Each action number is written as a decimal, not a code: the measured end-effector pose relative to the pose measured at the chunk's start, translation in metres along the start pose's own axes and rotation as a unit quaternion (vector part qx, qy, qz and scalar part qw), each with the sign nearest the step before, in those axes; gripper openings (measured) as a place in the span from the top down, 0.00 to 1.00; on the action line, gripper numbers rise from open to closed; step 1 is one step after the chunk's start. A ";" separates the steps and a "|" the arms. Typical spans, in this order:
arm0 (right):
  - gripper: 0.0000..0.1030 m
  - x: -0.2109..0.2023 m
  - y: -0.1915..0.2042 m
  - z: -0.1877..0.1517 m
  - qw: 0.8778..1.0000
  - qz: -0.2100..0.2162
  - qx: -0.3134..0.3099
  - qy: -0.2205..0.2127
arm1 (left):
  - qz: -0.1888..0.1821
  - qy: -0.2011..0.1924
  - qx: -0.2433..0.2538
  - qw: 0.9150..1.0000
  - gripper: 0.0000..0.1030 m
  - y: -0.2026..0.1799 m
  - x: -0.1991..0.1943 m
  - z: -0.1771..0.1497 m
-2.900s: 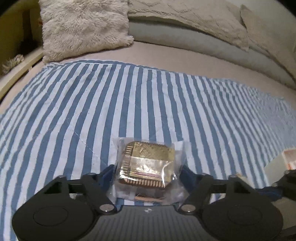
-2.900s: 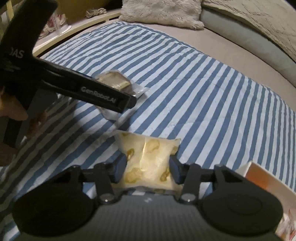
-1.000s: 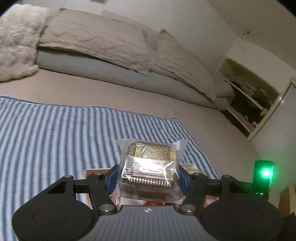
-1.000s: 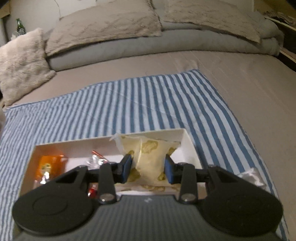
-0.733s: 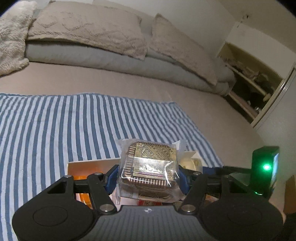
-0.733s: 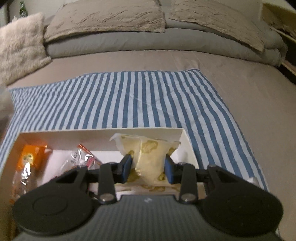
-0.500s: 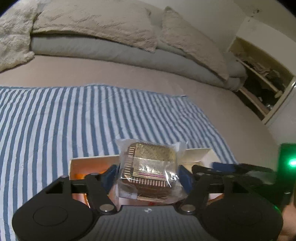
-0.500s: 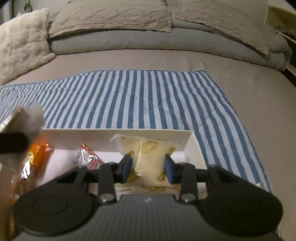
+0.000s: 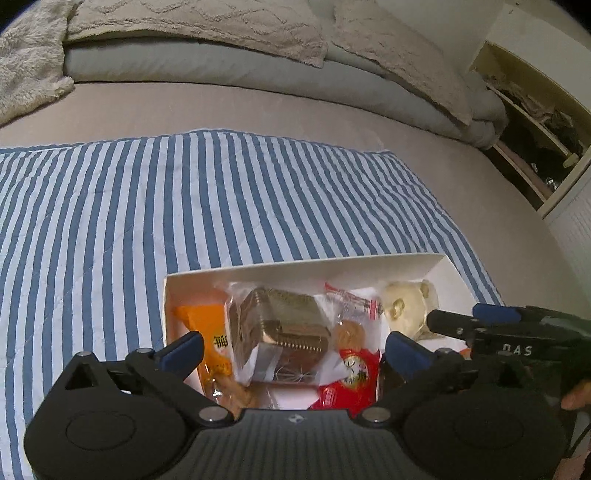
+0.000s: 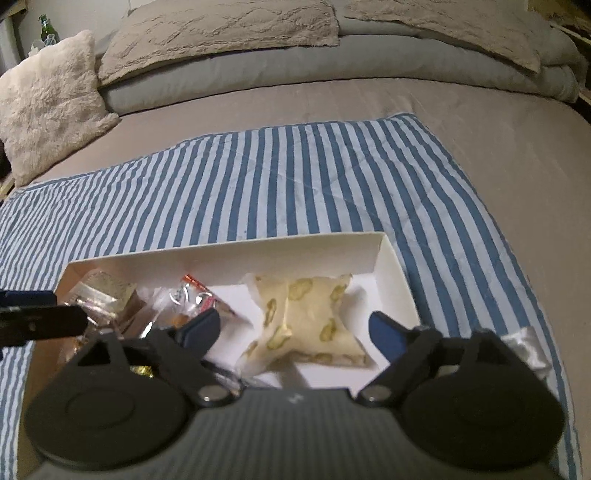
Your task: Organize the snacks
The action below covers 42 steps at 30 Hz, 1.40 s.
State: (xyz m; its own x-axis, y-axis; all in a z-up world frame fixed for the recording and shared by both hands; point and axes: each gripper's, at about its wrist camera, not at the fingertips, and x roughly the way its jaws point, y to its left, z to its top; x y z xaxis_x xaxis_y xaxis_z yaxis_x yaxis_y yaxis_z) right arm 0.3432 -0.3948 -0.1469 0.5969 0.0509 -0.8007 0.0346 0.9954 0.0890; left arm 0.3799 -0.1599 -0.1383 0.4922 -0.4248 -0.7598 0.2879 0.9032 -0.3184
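A white cardboard box (image 9: 303, 266) lies on the striped cloth and also shows in the right wrist view (image 10: 229, 252). My left gripper (image 9: 293, 350) is open above its left part; the gold-brown wrapped pastry (image 9: 284, 328) lies loose in the box between its fingers. My right gripper (image 10: 291, 332) is open above the box's right part; the pale yellow patterned packet (image 10: 306, 317) lies on the box floor below it. An orange packet (image 9: 207, 332), a red packet (image 9: 351, 373) and a clear wrapped snack (image 10: 192, 295) also lie in the box.
A blue-and-white striped cloth (image 9: 147, 206) covers a beige bed (image 10: 480, 110). Pillows (image 10: 221, 29) and a fluffy cushion (image 10: 48, 99) line the far side. An open shelf (image 9: 528, 122) stands at the far right. A clear wrapper (image 10: 526, 345) lies on the cloth right of the box.
Both grippers have opened over the box. The pastry dropped from the left gripper into the box, and the yellow packet dropped from the right gripper onto the box floor.
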 end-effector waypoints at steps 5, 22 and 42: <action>0.01 -0.003 -0.006 -0.003 1.000 -0.004 0.007 0.010 | 0.005 0.011 0.007 1.000 0.00 -0.001 -0.002 -0.003; 0.00 -0.056 0.008 -0.016 1.000 0.000 -0.014 -0.004 | 0.043 -0.004 -0.013 0.999 0.00 0.002 -0.054 -0.016; 0.00 -0.167 0.052 -0.034 0.994 -0.009 -0.043 -0.105 | 0.053 -0.073 0.013 0.996 0.00 -0.021 -0.174 -0.042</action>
State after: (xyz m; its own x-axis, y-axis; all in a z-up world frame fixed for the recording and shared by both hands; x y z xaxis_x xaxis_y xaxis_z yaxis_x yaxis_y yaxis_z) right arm 0.2184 -0.3490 -0.0286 0.7510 0.0240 -0.6598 -0.0163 0.9997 0.0178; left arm 0.2537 -0.1025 -0.0239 0.6354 -0.3327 -0.6968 0.2475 0.9425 -0.2244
